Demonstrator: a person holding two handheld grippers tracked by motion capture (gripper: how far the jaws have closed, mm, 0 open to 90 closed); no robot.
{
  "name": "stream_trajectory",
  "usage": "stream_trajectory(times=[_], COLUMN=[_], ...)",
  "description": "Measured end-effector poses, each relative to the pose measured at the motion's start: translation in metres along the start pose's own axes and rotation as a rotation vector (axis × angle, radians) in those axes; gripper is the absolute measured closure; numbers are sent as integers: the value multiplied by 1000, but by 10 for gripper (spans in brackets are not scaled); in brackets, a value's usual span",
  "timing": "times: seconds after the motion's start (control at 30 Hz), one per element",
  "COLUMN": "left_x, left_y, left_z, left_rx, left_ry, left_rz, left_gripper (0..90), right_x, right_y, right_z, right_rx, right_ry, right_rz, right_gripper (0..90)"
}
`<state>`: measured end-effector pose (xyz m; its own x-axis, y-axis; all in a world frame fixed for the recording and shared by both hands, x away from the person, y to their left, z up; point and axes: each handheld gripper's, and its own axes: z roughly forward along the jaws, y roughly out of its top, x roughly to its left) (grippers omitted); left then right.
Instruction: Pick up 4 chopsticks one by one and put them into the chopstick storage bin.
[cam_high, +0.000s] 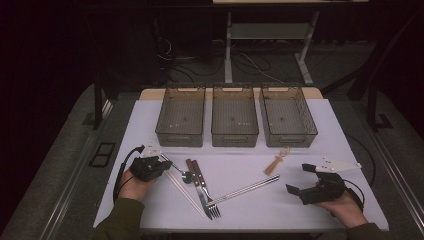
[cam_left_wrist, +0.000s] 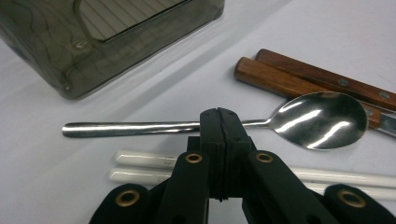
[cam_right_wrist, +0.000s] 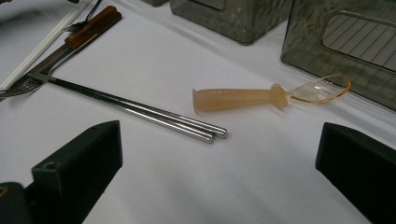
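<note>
spoon (cam_left_wrist: 322, 119) handle pinched in left tool (cam_left_wrist: 219, 116), bowl jutting right.

Room was dim, only the white bench (cam_high: 320, 130) lit from above. Spoon bowl (cam_left_wrist: 320, 119) showed glare; near claw parts were blurred.

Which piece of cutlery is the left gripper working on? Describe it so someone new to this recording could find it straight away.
Start at the leftmost of the three smoky bins at the back of the white table. In front of it, the left gripper is shut on the thin handle of a metal spoon. It lies between white chopsticks and wooden-handled cutlery, and is the only all-steel piece with a round shiny bowl.
</note>
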<state>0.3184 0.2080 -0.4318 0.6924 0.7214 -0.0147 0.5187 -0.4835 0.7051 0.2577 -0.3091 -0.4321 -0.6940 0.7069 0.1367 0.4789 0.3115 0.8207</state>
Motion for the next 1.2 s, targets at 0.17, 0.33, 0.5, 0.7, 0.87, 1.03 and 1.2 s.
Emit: stream_trajectory(times=[0.17,0.33,0.5,0.7,0.87,1.03,1.2], left_x=[4,5,5,5,5,6,7], left_y=[-1,-1,-1,-2,-2,-3,-4], left_z=[6,10,9,8,8,6,5], left_rx=[26,47,51,57,63,70,80], left_ry=[1,2,9,18,25,37,51], left_rz=[-4,-5,-1,4,9,13,20], left_gripper=[891,891,892,892,892,892,892], right_x=[0,0,-1,-1,-1,-1,-1], right_y=[0,0,0,0,-1,-1,-1], right_z=[0,0,0,-1,-1,-1,-1], right_rx=[0,0,1,-2,-2,1,0], right_ry=[-2,-3,-5,-5,-6,-7,-8], right_rz=[3,3,6,2,4,2,2], right_gripper=[5,5,5,5,5,5,5])
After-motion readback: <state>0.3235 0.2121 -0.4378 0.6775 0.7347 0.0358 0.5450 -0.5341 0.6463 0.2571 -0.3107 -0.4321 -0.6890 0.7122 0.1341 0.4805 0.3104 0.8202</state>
